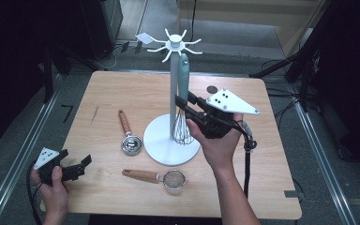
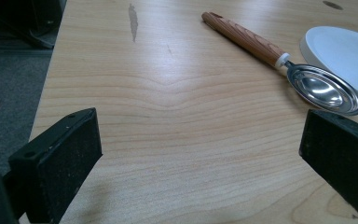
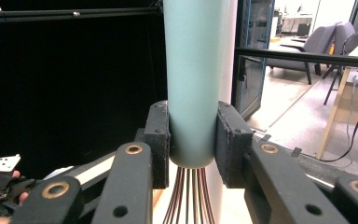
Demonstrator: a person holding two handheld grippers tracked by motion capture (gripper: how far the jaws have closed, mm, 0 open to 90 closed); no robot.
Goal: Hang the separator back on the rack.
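Right gripper (image 3: 192,140) clamped on whisk (image 1: 183,101) handle beside white stand (image 1: 172,93), left gripper (image 2: 200,154) apart over table (image 2: 168,116)

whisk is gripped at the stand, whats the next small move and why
Probably lift the whisk slightly so its handle top reaches a hook on the white stand. The right gripper clamps the teal handle just above the wires, upright beside the pole, with the handle's top just under the hooks.

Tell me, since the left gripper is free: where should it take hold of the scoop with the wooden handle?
Grip the scoop at mid-handle, from above, jaws straddling it crosswise. The handle lies flat and straight with bare table on both sides; the metal bowl is rounded and sits close to the stand's base.
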